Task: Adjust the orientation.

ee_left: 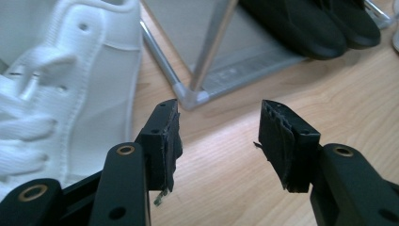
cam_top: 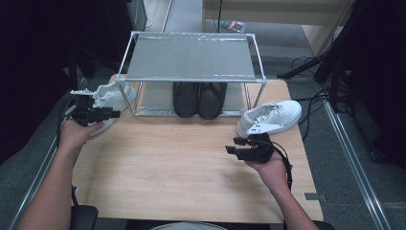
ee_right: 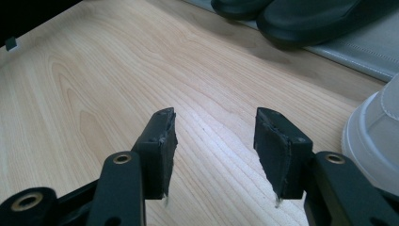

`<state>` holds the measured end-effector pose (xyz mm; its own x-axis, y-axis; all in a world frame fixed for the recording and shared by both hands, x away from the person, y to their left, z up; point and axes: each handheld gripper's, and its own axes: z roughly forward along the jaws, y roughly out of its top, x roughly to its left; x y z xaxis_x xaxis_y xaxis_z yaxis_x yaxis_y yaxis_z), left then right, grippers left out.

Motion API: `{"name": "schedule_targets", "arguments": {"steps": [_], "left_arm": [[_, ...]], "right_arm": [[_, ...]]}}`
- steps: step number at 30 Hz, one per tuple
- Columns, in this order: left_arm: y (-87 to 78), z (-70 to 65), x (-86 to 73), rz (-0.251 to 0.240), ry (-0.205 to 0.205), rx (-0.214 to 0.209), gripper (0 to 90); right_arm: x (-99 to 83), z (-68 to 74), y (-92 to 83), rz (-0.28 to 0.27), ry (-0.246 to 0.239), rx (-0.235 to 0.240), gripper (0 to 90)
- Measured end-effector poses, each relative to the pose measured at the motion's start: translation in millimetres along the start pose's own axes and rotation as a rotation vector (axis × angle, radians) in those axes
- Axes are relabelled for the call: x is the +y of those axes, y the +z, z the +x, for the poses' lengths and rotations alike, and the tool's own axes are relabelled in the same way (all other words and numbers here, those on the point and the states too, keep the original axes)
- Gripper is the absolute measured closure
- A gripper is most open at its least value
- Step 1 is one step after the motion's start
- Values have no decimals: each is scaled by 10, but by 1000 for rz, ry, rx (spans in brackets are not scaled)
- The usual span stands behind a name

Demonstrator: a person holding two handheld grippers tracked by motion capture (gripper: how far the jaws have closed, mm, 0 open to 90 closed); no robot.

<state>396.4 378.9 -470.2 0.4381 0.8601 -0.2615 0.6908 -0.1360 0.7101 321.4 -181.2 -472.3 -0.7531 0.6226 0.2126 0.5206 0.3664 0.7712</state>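
Wooden bench (cam_top: 182, 158), dark room behind: left gripper (cam_top: 103, 114) jaws released and empty, a white sneaker (cam_top: 112, 98) just beside and left of them in its own view, nearer than any other item; right gripper (cam_top: 239, 146) jaws likewise released and empty, a second white sneaker (cam_top: 270, 117) close behind it, toe toward the right edge. Left sneaker: white perforated upper, laces, lying beside the metal rack (cam_top: 191, 60), its long axis running bench-edge to rack; black shoes (cam_top: 199, 98) on the rack's lower shelf.
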Motion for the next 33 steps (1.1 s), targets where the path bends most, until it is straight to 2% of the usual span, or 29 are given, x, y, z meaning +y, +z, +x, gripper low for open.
{"name": "schedule_targets", "arguments": {"steps": [4,9,16,19,23,24,26,27,30,33], "left_arm": [[-31,88,80,-17,-6,9,497],[-52,193,178,-23,-17,45,495],[-49,272,365,-25,-14,89,496],[-80,280,458,-42,-4,99,503],[-59,331,542,-32,2,109,509],[-25,386,572,-22,-13,108,509],[29,447,571,-34,-37,116,513],[29,447,571,-34,-37,116,520],[155,531,507,-3,-80,113,549],[234,569,424,3,-100,105,607]], "right_arm": [[-9,4,-8,-1,-2,-6,502],[-31,5,-13,8,3,-12,502],[-50,27,-17,15,5,-7,497],[-58,29,-16,19,3,-8,496],[-69,15,-26,19,6,-12,496],[-73,11,-31,21,12,-15,495],[-85,10,-36,21,18,-16,494],[-85,10,-36,21,18,-16,494],[-100,24,-45,22,16,-17,493],[-113,21,-54,24,18,-21,494]]}}
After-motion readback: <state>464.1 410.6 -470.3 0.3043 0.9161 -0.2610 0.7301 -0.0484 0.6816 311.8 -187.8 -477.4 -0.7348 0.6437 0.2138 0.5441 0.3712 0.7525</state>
